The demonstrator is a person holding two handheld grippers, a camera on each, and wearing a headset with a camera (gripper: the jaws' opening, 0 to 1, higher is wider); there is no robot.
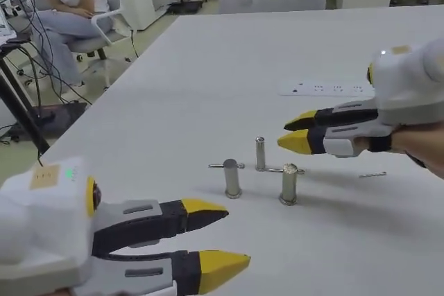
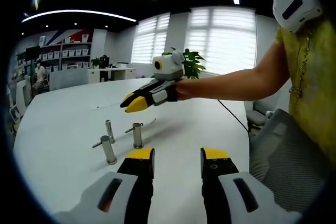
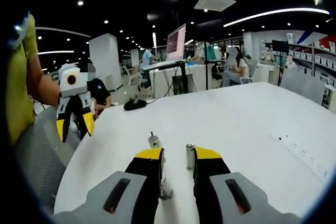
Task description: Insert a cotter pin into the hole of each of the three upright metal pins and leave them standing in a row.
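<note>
Nearest the headset, the left gripper (image 1: 236, 237) hovers low over the table (image 1: 173, 88), jaws spread and empty, pointing toward the work. Of the upright metal pins, the left pin (image 1: 232, 179) and the right pin (image 1: 288, 185) each carry a fitted cotter pin (image 1: 225, 166) crosswise near the top. The rear pin (image 1: 260, 153) stands just behind the gap between them and appears bare, so the group forms a shallow triangle rather than a row. The right gripper (image 1: 283, 134) hangs above and to the right of the group, jaws slightly parted and holding nothing. A loose cotter pin (image 1: 372, 175) lies flat on the table, apart from the right pin on its right side, below the right gripper's body. Its long axis runs roughly across the head view. The right gripper is clearly the nearer one and would probably need to draw back and tip downward to reach it. Hole direction in the rear pin cannot be determined. Open table surrounds the group, and a power strip (image 1: 326, 89) lies well beyond it.
</note>
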